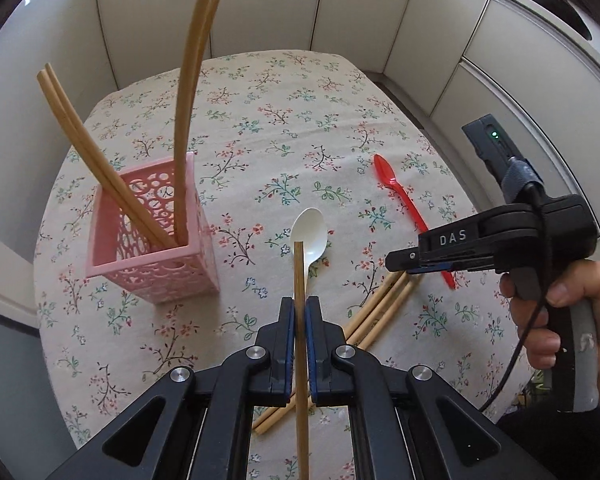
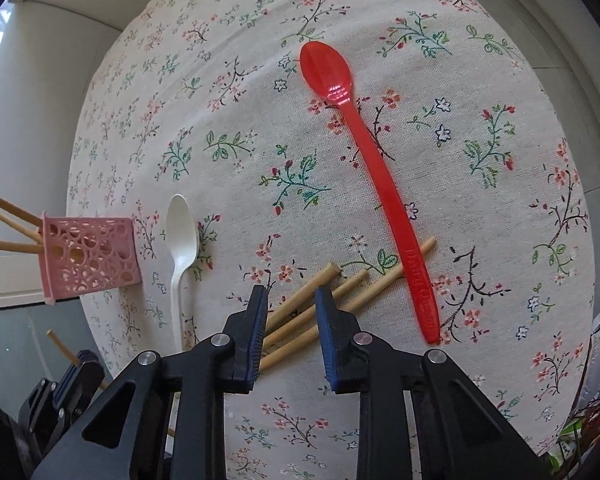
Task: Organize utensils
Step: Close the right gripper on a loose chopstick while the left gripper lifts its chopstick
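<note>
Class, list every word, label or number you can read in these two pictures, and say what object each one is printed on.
"DAS": white letters on the black body of the right claw.
Raised lettering along the red spoon handle: too blurred to read.
Nothing else carries text.

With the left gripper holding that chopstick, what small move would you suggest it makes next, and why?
Probably carry it over the pink holder and lower it in. The left gripper is shut on one chopstick, the holder already has four standing in it, and its top is open.
</note>
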`<state>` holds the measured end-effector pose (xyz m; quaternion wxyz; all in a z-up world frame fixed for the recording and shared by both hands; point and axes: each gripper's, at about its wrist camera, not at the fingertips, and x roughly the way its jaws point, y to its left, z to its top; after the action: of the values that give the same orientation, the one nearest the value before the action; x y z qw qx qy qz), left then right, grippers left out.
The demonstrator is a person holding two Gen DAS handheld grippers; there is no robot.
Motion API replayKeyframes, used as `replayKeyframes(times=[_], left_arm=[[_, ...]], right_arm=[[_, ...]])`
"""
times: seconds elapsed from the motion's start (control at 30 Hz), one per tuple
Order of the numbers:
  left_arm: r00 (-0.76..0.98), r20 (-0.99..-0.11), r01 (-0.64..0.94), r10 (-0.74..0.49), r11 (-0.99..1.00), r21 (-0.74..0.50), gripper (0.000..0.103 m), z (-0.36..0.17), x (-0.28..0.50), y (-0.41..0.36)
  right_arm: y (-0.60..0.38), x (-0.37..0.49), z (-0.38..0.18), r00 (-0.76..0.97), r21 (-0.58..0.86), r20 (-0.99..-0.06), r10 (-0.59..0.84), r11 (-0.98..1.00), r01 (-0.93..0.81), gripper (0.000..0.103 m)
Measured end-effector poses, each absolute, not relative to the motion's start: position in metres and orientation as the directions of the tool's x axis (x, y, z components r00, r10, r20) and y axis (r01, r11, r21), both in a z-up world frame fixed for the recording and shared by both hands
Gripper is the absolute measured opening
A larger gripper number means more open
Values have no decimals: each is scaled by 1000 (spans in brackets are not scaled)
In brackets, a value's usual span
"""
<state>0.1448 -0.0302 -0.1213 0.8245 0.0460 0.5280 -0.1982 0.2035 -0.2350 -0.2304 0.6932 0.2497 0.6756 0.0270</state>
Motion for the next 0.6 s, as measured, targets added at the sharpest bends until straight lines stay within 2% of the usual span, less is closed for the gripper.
replayKeyframes(times=[0.2, 0.47, 0.6], left_arm=[[369, -888, 358, -275, 924, -138, 5, -119, 141, -14], [373, -887, 338, -272, 930, -143, 5, -118, 141, -3], [374, -886, 330, -273, 932, -148, 5, -119, 141, 2]], right_arm=[[-219, 215, -231, 93, 316, -949, 302, 905, 283, 26], [-184, 225, -226, 118, 123, -989, 93, 951, 282, 26], [-178, 231, -227, 156, 114, -986, 66, 939, 324, 17]])
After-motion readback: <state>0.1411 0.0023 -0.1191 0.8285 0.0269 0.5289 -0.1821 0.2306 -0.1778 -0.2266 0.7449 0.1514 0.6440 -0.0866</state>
